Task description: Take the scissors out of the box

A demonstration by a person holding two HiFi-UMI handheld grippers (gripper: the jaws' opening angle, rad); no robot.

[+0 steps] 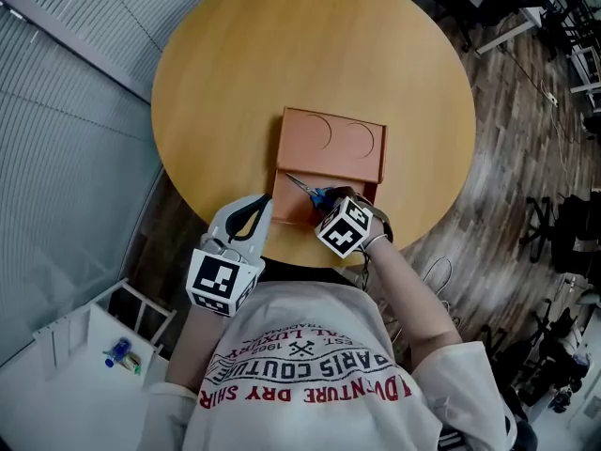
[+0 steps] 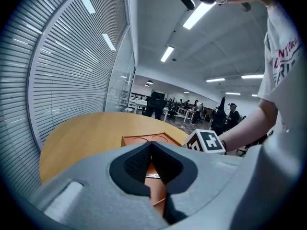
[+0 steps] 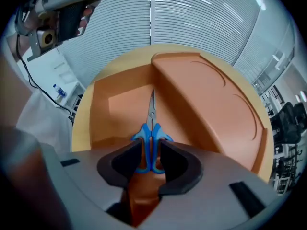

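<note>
Your right gripper (image 3: 150, 151) points steeply down with its jaws parted, straddling the blue handles of the scissors (image 3: 151, 126) but not yet squeezing them, likely lined up for the pinch. The scissors lie flat in the orange box (image 3: 117, 104), blades aimed at its raised lid (image 3: 211, 99). Your left gripper (image 2: 151, 146), jaws together and empty, hovers just beside the box's near left corner, probably to steady it, at the near edge of the round table (image 1: 235, 64)
</note>
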